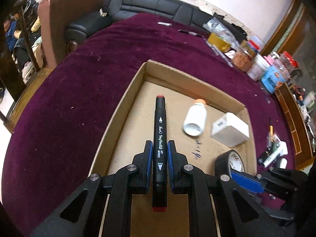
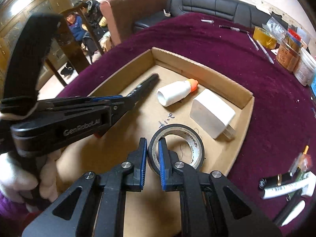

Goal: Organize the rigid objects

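Observation:
An open cardboard tray (image 1: 126,98) lies on a purple cloth. My left gripper (image 1: 160,144) is shut on a black art marker (image 1: 160,122) with red ends, held lengthwise above the tray's left part. Lying in the tray are a white bottle (image 1: 195,118) with an orange cap and a white charger plug (image 1: 230,131). My right gripper (image 2: 153,144) is shut on the wall of a black tape roll (image 2: 178,127), one finger inside the ring and one outside, over the tray's near side (image 2: 199,65). In the right wrist view the left gripper (image 2: 120,98) comes in from the left with the marker (image 2: 148,83).
Jars and boxes (image 1: 254,63) crowd the table's right edge. Pens (image 2: 264,51) lie on the far cloth. Tubes and a lipstick (image 2: 282,185) sit right of the tray. A black sofa (image 2: 207,6) stands behind the table. A person's hand (image 2: 47,175) holds the left gripper.

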Tool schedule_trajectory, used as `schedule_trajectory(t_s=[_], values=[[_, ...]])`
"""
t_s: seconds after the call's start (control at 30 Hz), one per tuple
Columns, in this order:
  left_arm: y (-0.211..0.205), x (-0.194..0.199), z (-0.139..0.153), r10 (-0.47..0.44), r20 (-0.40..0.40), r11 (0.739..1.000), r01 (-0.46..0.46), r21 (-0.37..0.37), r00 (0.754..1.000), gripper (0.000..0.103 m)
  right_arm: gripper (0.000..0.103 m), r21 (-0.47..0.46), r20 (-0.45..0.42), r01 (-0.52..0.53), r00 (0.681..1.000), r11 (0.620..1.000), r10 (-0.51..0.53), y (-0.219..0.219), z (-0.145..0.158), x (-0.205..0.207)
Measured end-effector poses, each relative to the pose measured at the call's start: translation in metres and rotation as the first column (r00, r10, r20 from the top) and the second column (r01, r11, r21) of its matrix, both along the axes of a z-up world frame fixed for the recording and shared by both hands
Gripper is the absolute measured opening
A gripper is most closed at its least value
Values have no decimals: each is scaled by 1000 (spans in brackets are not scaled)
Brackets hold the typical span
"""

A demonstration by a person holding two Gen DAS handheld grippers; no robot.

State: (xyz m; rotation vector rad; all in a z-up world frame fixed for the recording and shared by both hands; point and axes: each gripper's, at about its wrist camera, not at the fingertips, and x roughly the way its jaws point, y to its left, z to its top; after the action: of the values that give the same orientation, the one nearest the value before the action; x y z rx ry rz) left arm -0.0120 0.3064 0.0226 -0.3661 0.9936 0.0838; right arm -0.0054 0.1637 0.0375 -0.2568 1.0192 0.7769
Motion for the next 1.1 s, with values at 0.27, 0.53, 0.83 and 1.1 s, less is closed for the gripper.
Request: schedule_trajectory(t_s=[0.27,0.53,0.83,1.1], values=[[14,-22,22,50,83,998,-47,-34,995,35,11,-40,42,26,999,999,-24,18,-4,20],[8,-73,56,112,177,994,-110,-21,978,58,11,67,122,44,991,997,-52,-15,37,-1],[-48,-110,73,121,250,984,-149,94,961,59,44,207,350,194,901,959,-257,-123,86,-57],[-137,-124,80,-21,263,956,-58,287,964,59,87,283,525,446,669,849,-526,-215,90,-86]])
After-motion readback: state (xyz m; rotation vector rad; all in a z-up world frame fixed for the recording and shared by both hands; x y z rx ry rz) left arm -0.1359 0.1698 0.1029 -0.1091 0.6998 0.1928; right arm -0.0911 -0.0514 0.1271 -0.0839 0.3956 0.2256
